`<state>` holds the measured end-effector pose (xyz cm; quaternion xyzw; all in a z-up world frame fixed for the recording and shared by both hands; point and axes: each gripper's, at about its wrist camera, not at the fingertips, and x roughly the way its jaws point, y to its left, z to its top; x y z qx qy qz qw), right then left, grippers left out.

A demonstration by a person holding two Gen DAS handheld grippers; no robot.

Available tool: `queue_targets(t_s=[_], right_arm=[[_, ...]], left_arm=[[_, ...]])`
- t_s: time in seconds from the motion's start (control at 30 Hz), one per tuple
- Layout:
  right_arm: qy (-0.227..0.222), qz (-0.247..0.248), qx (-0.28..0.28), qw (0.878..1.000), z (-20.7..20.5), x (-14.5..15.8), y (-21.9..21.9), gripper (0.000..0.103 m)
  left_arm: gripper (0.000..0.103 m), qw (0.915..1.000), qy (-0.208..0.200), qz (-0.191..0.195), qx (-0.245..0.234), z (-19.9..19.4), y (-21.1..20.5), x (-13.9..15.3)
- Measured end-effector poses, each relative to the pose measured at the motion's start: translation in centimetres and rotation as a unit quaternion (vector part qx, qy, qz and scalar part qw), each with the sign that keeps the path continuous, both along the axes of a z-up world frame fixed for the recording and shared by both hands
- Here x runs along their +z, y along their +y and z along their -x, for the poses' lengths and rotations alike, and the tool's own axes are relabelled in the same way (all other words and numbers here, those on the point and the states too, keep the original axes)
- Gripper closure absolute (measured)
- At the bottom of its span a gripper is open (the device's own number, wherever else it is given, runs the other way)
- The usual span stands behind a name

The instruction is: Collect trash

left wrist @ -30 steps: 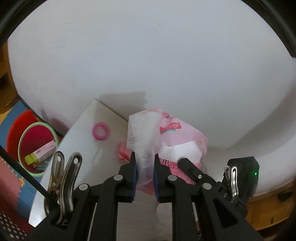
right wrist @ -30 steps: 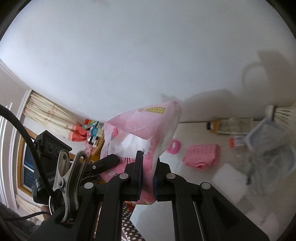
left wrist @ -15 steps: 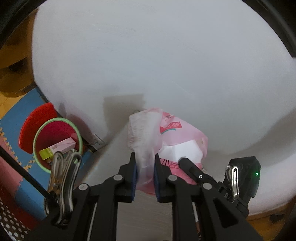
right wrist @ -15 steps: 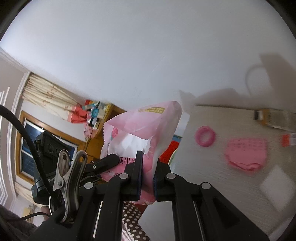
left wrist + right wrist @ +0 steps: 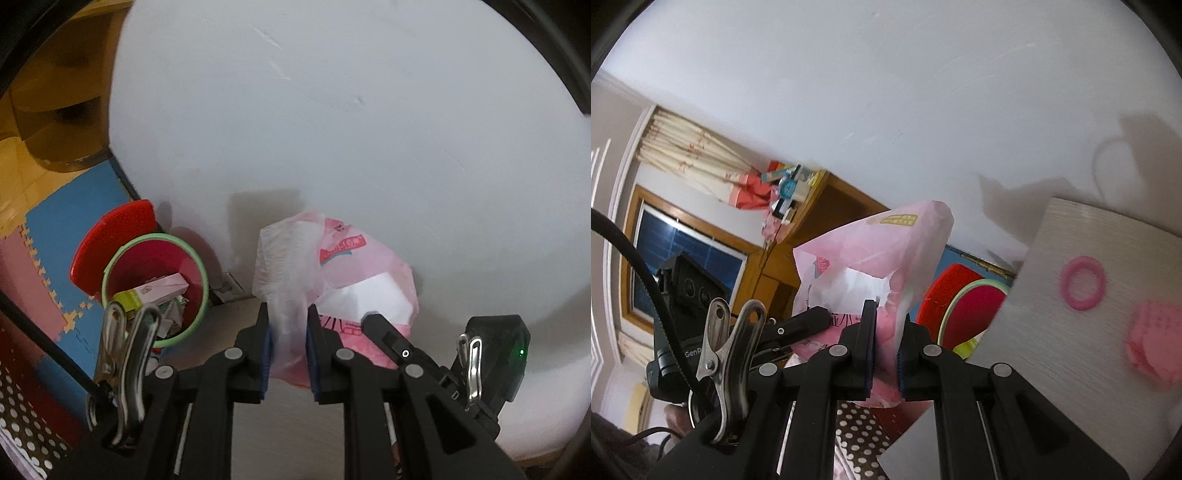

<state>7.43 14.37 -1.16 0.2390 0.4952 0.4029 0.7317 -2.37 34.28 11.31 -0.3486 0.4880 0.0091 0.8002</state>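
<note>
1. My left claw (image 5: pixel 288 325) is closed on a gathered fold of the pink plastic bag (image 5: pixel 354 288), the thin film bunched and crinkled between the blue pads.
2. My right claw (image 5: pixel 888 332) is clamped on the opposite edge of that bag (image 5: pixel 879 251), so it hangs in the air between my two claws, in front of the white wall.
3. The bag is translucent pink, printed with red and yellow markings, and something white shows through its side.
4. Below and left of the bag stands a red bin (image 5: pixel 155 280) with a green rim, holding a pink-and-yellow box (image 5: pixel 151 293), on blue and pink floor mats.
5. To the right, the pale surface (image 5: pixel 1052 350) carries a pink ring (image 5: pixel 1082 277) and a pink cloth (image 5: pixel 1156 343), both blurred.
</note>
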Motion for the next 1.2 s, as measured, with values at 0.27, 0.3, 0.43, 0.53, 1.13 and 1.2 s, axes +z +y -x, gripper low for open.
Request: queue_targets(t_s=[0.27, 0.3, 0.43, 0.53, 1.13, 1.2], right_arm=[[-0.006, 0.037, 0.057, 0.998, -0.8, -1.0, 4.5, 0.092], [-0.007, 0.04, 0.063, 0.997, -0.9, -1.0, 5.0, 0.092], [-0.011, 0.054, 0.086, 0.995, -1.4, -1.3, 7.1, 0.092], [-0.013, 0.075, 0.107, 0.991, -1.8, -1.9, 9.0, 0.092], [-0.038, 0.192, 0.193, 0.961, -2.2, -6.2, 17.7, 0.092], [-0.055, 0.205, 0.208, 0.955, -2.2, -6.9, 19.0, 0.092]], left_arm=[[0.087, 0.999, 0.017, -0.01, 0.041, 0.7, 1.5, 0.1], [0.087, 0.9986, 0.019, -0.009, 0.049, 0.8, 1.9, 0.1], [0.087, 0.9968, 0.027, 0.003, 0.075, 0.9, 3.3, -1.1], [0.087, 0.9951, 0.036, 0.012, 0.091, 1.0, 4.4, -2.1], [0.086, 0.9843, 0.088, 0.058, 0.142, 0.6, 9.8, -11.0], [0.087, 0.9817, 0.097, 0.062, 0.151, 0.6, 10.4, -11.9]])
